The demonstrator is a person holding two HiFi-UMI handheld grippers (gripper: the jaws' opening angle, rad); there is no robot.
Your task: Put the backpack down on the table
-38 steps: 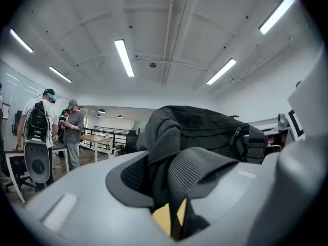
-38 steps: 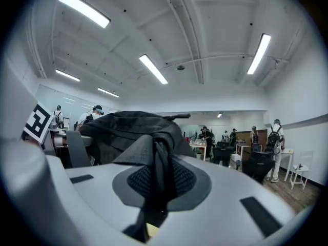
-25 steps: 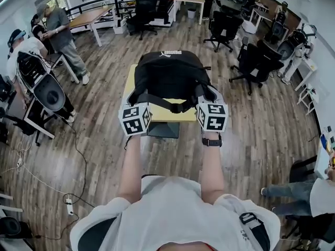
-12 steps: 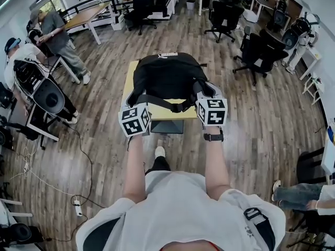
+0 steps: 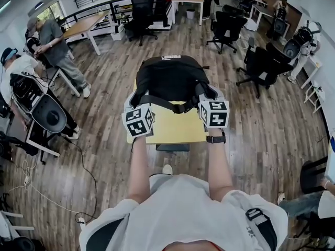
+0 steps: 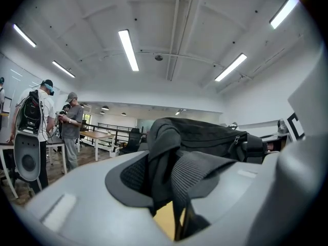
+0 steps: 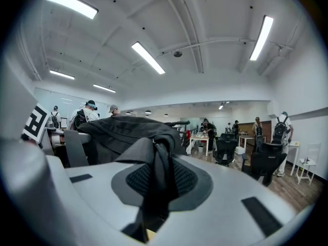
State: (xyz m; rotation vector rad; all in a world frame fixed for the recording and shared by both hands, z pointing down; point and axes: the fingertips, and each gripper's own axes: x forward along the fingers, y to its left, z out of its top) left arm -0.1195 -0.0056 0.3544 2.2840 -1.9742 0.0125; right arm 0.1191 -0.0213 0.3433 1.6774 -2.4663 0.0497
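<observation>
Head view: black backpack (image 5: 170, 80) held by its straps in both hand-held grippers, over the far end of the yellow counter (image 5: 172, 132).
Wood floor (image 5: 104, 61) all round, office chairs (image 5: 261, 64) to the right, two people (image 5: 52, 41) standing at the left. Near half of the counter is bare. Backpack body covers the far edge and overhangs it; can't tell whether its base touches the top. Left hand-held gripper (image 5: 134, 100) is clenched on the left shoulder strap (image 6: 174, 183), webbing bunched between the jaws. Right hand-held gripper (image 5: 202, 94) is likewise clamped on the right shoulder strap (image 7: 159, 183). Both point roughly level, side by side, the bag spanning the gap between them. A cross strap (image 5: 178, 106) runs between the two grippers.
</observation>
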